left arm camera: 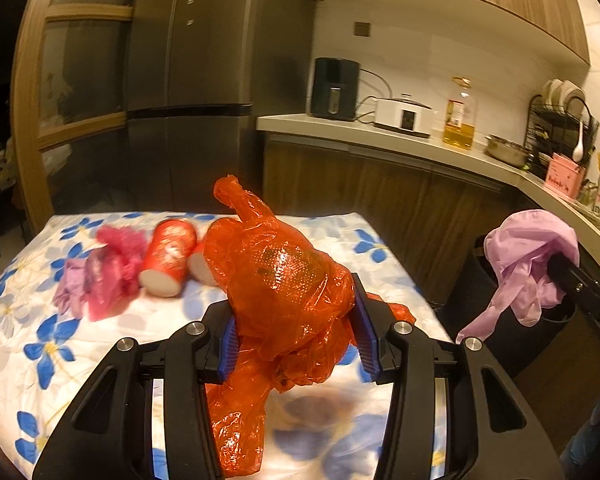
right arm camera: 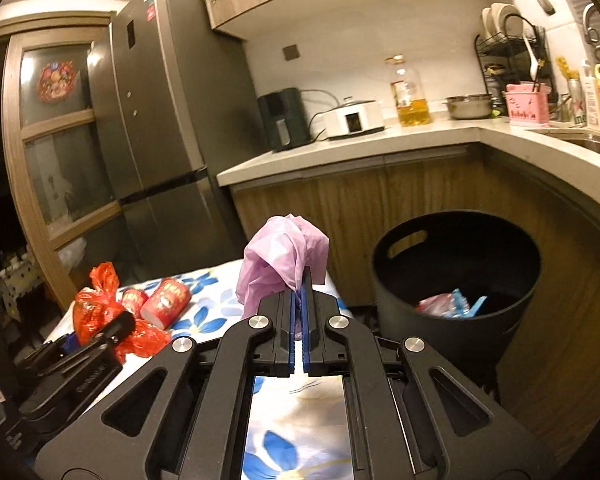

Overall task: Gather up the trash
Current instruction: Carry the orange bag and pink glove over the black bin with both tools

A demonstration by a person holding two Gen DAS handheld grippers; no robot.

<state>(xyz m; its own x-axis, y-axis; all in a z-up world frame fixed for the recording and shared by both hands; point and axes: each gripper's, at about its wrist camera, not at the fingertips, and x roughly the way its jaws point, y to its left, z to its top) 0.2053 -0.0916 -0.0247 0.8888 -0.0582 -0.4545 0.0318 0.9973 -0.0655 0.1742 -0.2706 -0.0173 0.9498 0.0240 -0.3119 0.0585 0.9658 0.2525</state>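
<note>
My left gripper (left arm camera: 294,296) is shut on a crumpled orange plastic bag (left arm camera: 276,256), held above the flower-print table (left arm camera: 40,320). On the table's far side lie two red paper cups (left arm camera: 168,256) on their sides, a pink crumpled wrapper (left arm camera: 116,268) and a lilac glove (left arm camera: 70,284). My right gripper (right arm camera: 301,276) is shut on another lilac plastic glove (right arm camera: 276,256), just left of the black bin (right arm camera: 412,336), which has trash inside. From the left wrist view that right gripper (left arm camera: 556,264) and its glove (left arm camera: 528,248) hang over the bin (left arm camera: 512,344).
A grey fridge (right arm camera: 160,120) stands behind the table. The L-shaped counter (right arm camera: 340,152) carries an air fryer (right arm camera: 282,118), a white cooker (right arm camera: 354,118), an oil bottle (right arm camera: 410,96), a steel pot (right arm camera: 468,106) and a dish rack (right arm camera: 508,52). Wooden cabinets stand close behind the bin.
</note>
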